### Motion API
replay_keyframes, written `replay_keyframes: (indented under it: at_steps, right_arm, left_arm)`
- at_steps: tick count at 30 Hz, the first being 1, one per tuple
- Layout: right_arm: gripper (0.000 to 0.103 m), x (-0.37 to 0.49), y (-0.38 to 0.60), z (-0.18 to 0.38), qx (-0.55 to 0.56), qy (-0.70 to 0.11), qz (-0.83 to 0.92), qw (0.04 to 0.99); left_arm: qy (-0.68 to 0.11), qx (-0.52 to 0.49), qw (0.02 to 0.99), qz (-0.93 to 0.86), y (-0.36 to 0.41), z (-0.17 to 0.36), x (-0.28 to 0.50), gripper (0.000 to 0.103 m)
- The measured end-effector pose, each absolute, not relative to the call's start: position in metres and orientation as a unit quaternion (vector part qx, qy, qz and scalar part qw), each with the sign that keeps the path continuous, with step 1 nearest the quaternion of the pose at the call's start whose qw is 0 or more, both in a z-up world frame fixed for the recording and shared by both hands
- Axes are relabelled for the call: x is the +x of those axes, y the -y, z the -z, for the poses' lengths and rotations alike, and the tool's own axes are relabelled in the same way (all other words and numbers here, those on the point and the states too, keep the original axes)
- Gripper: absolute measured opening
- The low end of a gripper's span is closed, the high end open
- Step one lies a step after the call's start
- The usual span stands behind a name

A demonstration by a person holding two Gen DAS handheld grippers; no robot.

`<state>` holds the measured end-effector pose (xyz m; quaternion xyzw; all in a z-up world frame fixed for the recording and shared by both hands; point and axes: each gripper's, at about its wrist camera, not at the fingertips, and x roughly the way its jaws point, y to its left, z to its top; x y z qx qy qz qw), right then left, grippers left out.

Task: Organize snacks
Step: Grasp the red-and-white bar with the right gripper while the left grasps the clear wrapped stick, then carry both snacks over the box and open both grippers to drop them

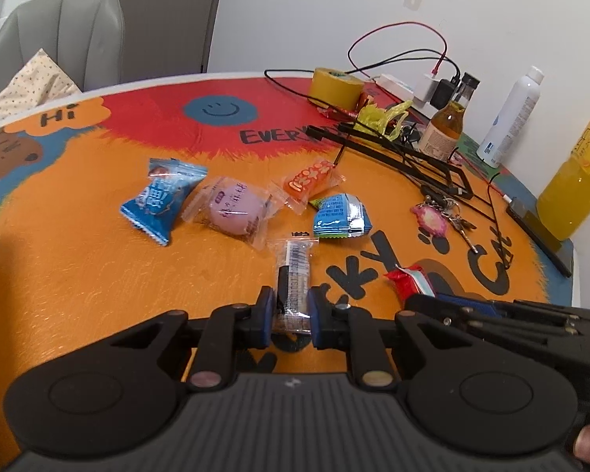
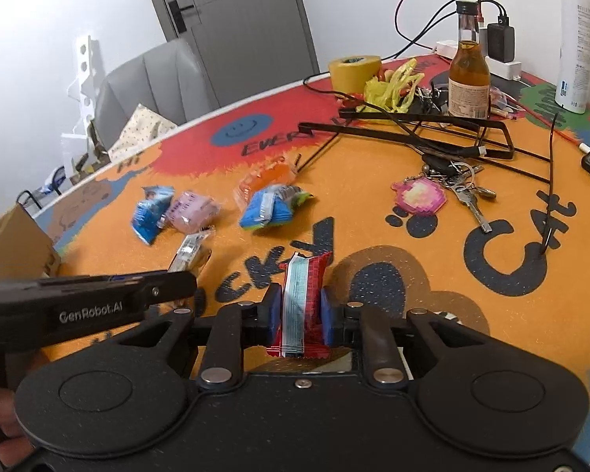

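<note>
— Between the blue pads of the left gripper [image 1: 291, 310], what is held?

— A clear-wrapped snack stick [image 1: 293, 275] is clamped there, the fingers drawn narrow against its sides; its far end reaches out over the orange tablecloth [image 1: 98, 275].

— And the right gripper [image 2: 302, 312]?

— A red snack packet [image 2: 302, 306] with a pale blue stripe is pinched upright between its pads, the gap only as wide as the packet. From the left wrist view, the same red packet is seen low and to the right, at the tip of the other tool.

— What is seen beyond the held pieces?

— Four loose snacks are spread further off on the cloth: a blue candy wrapper [image 1: 161, 200] at the left, a pink round snack [image 1: 232, 208] in clear film just beside it, an orange packet [image 1: 310, 181] farther back, and a blue-and-silver packet [image 1: 340, 216] near the orange one.

— And at the far right?

— A bunch of keys with a pink charm [image 1: 432, 216] is laid there, with a black wire rack [image 1: 413, 157], a yellow tape roll [image 1: 336, 86], a brown glass bottle [image 1: 446, 122], a white spray can [image 1: 509, 118] and a bottle of orange drink [image 1: 574, 185] behind.
</note>
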<state>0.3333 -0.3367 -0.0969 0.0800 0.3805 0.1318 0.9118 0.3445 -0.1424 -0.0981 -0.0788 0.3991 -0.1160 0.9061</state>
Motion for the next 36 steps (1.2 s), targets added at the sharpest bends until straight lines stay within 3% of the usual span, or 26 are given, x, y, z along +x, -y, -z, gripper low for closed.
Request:
replay_keyframes:
  at_steps: [36]
  right_arm:
    - [0.019, 0.283, 0.225, 0.016, 0.058, -0.301, -0.251, 0.918]
  left_arm:
    - [-0.309, -0.123, 0.943, 0.028, 0.032, 0.007, 0.244, 0.017]
